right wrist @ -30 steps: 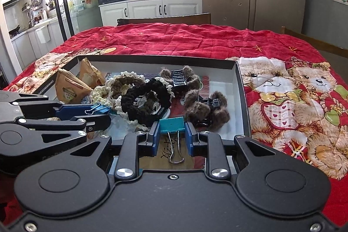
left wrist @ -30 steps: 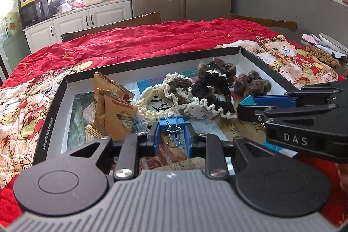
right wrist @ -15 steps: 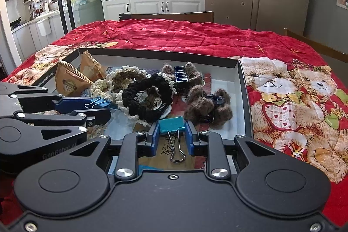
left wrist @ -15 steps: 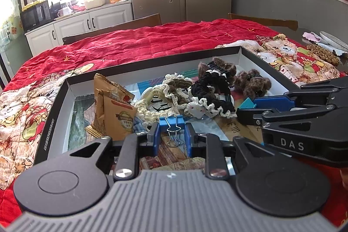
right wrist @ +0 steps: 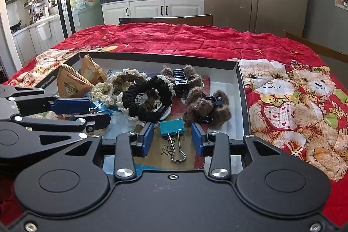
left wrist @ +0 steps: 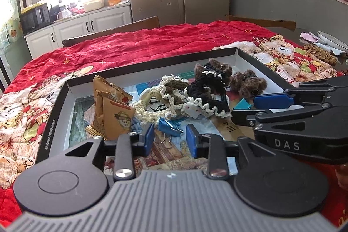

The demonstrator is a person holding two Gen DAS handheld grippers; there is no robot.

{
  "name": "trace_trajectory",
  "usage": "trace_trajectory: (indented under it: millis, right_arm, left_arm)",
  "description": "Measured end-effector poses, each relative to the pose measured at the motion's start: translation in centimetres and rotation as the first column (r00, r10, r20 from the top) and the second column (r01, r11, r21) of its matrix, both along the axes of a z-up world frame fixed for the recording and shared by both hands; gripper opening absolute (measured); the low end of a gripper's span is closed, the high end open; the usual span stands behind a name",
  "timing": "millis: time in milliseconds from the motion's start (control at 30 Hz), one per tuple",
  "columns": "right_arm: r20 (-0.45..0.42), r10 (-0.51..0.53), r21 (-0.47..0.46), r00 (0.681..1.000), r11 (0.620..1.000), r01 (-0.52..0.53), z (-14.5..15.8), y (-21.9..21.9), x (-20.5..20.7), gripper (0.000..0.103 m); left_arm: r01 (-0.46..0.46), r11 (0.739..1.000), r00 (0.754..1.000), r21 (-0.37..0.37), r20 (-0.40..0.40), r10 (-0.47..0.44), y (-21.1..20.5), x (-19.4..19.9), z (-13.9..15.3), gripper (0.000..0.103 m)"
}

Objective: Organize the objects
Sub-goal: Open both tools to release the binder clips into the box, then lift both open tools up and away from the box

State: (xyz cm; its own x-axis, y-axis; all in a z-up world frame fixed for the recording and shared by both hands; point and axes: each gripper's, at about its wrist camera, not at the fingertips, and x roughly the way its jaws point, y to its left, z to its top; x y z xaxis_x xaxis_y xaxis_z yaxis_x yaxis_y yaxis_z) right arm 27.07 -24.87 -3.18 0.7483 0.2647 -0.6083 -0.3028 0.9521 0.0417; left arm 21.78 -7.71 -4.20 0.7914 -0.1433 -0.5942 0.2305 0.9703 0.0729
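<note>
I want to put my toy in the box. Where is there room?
Bare floor shows along the box's right wall, beside the brown fuzzy clips, and at the near edge around the teal binder clip. The middle, with the scrunchies, and the left, with the snack packets, are crowded.

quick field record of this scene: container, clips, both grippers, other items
container: shallow black-rimmed box on a red quilt
left gripper: open, blue binder clip lies between its fingers
right gripper: open, teal binder clip lies between its fingers
other items: black scrunchie, brown fuzzy hair clips, snack packets
</note>
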Motion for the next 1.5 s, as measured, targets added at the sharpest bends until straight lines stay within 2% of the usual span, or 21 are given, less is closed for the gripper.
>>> trace_trajectory:
  millis: [167,600,1033,1300,1500]
  right_arm:
    - [0.028,-0.004,0.027,1.0,1.0,0.003,1.1,-0.4,-0.9,0.045]
    - [0.095,-0.039,0.081,0.995,0.996,0.031,4.4,-1.2,-3.0,0.052]
    - [0.16,-0.03,0.133,0.987,0.991,0.009,7.8,-1.3,-7.0,0.059]
    - [0.189,-0.015,0.125,0.982,0.992,-0.009,9.2,-1.0,-10.1,0.073]
    - [0.2,0.012,0.093,0.98,0.995,-0.031,9.5,-0.5,-12.5,0.08]
  left_arm:
    - [-0.01,1.0,1.0,0.008,0.023,0.01,0.0,-0.7,0.6,0.061]
    - [-0.041,0.999,0.996,0.002,0.078,0.041,0.7,-3.1,3.1,0.082]
    - [-0.101,0.995,0.986,-0.019,0.131,0.103,2.8,-6.0,5.7,0.092]
    - [-0.126,0.991,0.979,-0.032,0.159,0.13,4.3,-8.3,7.1,0.098]
    - [-0.138,0.99,0.975,-0.043,0.173,0.143,5.2,-10.3,7.8,0.102]
